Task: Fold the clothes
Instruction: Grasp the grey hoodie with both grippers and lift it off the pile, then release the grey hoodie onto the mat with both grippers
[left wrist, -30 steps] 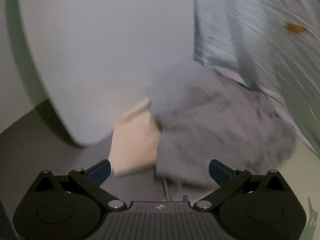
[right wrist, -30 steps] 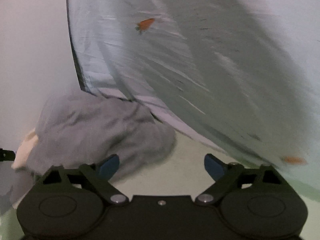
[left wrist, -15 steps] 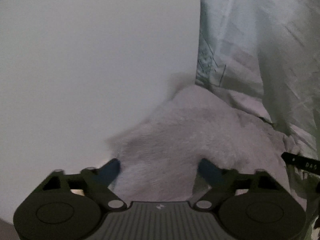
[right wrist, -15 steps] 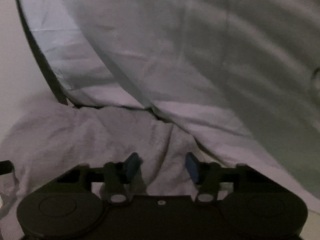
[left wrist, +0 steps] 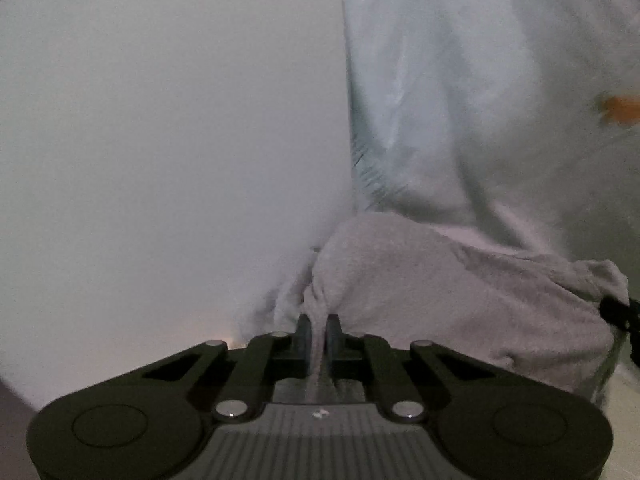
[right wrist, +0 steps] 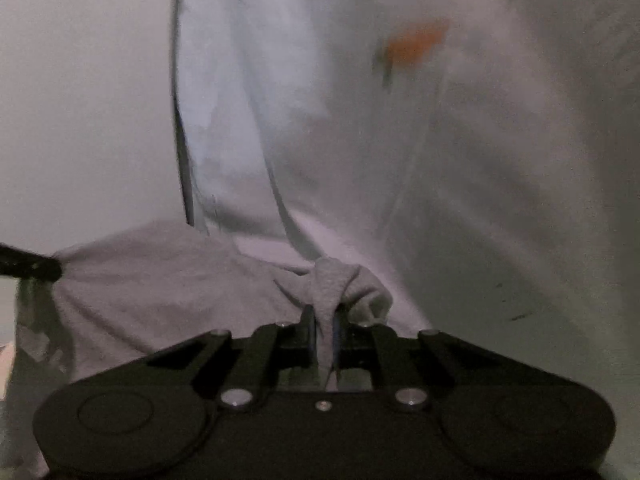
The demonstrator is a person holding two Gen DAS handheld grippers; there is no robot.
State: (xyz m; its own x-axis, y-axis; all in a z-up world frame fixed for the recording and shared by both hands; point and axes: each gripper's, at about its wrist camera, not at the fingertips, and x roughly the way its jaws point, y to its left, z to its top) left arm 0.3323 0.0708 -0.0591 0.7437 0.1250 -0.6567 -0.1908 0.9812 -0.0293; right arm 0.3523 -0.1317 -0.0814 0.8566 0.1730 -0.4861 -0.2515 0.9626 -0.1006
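A grey knit garment [left wrist: 460, 292] lies bunched in front of both grippers; it also shows in the right wrist view [right wrist: 160, 280]. My left gripper [left wrist: 318, 332] is shut on a pinched fold at its left edge. My right gripper [right wrist: 324, 328] is shut on a pinched fold at its right edge. The right gripper's tip [left wrist: 618, 314] shows at the far right of the left wrist view. The left gripper's tip [right wrist: 28, 266] shows at the left of the right wrist view. The garment's lower part is hidden behind the gripper bodies.
A pale blue-green sheet [right wrist: 440, 140] with orange carrot prints [right wrist: 416, 44] hangs or lies behind the garment; it also shows in the left wrist view [left wrist: 460, 100]. A plain white surface [left wrist: 160, 140] fills the left side. The light is dim.
Both grippers moved in on the grey garment and closed: they were open a second ago, the right half shut half a second ago, and both now pinch cloth.
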